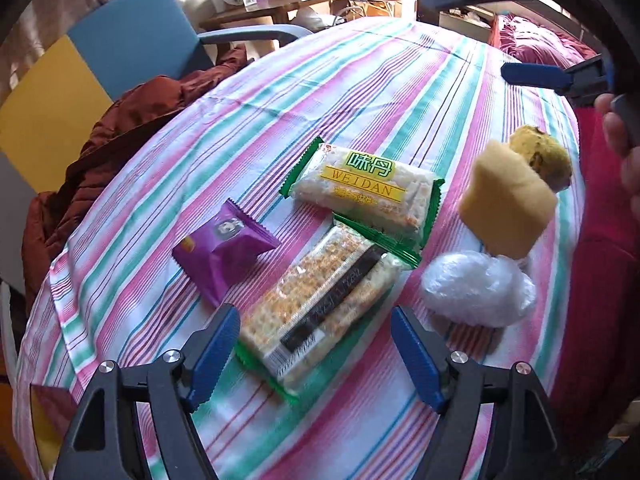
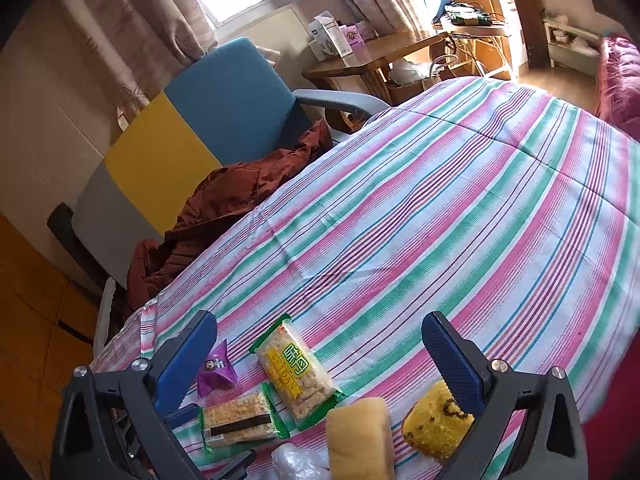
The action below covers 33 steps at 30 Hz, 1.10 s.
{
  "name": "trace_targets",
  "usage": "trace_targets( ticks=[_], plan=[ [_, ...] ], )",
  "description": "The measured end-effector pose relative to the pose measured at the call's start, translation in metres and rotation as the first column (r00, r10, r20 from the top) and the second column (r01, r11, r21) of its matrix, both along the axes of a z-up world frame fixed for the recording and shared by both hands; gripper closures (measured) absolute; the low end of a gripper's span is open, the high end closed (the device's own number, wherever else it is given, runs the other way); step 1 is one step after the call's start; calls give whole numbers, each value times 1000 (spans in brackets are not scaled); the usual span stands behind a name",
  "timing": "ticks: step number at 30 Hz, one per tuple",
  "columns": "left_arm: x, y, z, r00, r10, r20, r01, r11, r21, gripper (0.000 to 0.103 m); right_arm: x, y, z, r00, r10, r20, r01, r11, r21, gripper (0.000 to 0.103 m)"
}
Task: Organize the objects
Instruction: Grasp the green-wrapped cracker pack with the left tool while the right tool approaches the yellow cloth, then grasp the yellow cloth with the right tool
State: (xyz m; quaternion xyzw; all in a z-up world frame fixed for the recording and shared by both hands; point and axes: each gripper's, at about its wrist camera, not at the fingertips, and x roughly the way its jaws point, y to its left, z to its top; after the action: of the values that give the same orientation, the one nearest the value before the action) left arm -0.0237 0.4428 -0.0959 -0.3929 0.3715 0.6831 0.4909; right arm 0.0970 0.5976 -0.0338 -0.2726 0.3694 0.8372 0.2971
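Snacks lie on a striped tablecloth (image 1: 360, 80). My left gripper (image 1: 316, 356) is open, its blue pads (image 1: 216, 356) on either side of the near end of a green-edged cracker pack (image 1: 320, 308) without touching it. Behind it lie a WEIDAN cracker pack (image 1: 364, 188) and a purple packet (image 1: 224, 248). To the right are a plain yellow cake (image 1: 506, 200), a dark-speckled yellow cake (image 1: 540, 156) and crumpled clear plastic (image 1: 476, 288). My right gripper (image 2: 320, 360) hangs open and empty above the WEIDAN cracker pack (image 2: 296, 376), plain cake (image 2: 360, 436) and speckled cake (image 2: 436, 420).
A brown jacket (image 1: 132, 140) lies on a blue and yellow chair (image 1: 132, 36) at the table's far left edge. A wooden side table (image 2: 372, 56) with boxes stands behind. A red cloth (image 1: 600, 260) borders the right side, beside a person's hand (image 1: 624, 152).
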Motion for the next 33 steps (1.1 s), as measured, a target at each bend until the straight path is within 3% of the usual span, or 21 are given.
trace_targets(
  ticks=[4, 9, 13, 20, 28, 33],
  plan=[
    [-13, 8, -11, 999, 15, 32, -15, 1000, -8, 25, 14, 12, -1, 997, -80, -23, 79, 997, -25, 0],
    [-22, 4, -17, 991, 73, 109, -76, 997, 29, 50, 34, 35, -10, 979, -201, -29, 197, 975, -103, 0],
    [-17, -5, -16, 990, 106, 98, -111, 993, 42, 58, 40, 46, -22, 971, -237, 1, 234, 957, -169, 0],
    [-3, -40, -13, 971, 209, 119, -218, 973, 69, 60, 17, 37, -31, 987, -127, 100, 142, 977, -157, 0],
    [23, -83, -12, 945, 297, 135, -312, 944, 108, 60, 10, 29, -33, 990, -61, 130, 83, 982, -171, 0],
    [27, -97, -14, 937, 319, 140, -337, 932, 132, 60, 10, 23, -17, 978, 44, 206, -17, 991, -130, 0]
  ],
)
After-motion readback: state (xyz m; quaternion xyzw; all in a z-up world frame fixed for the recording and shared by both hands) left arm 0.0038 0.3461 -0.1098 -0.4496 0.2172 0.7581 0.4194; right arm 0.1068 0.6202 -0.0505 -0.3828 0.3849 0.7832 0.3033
